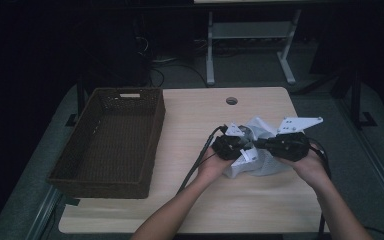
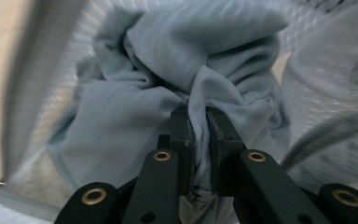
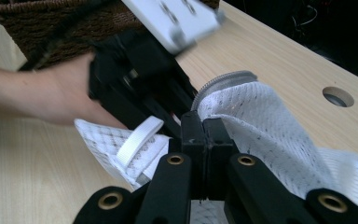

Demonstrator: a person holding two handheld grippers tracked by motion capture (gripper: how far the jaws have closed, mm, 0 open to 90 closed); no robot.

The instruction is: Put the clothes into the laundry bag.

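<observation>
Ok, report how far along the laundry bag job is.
Done so far: the right gripper is clamped on the rim of the white mesh bag, holding it up. In hand: the left gripper pinches a fold of the grey-blue garment, which sits inside the mesh. Left, probably: letting go of the garment and closing the bag. The wicker basket looks empty.

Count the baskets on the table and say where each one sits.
1. A dark brown wicker basket sits on the left part of the wooden table, left of the white mesh bag that both grippers are working on.
</observation>
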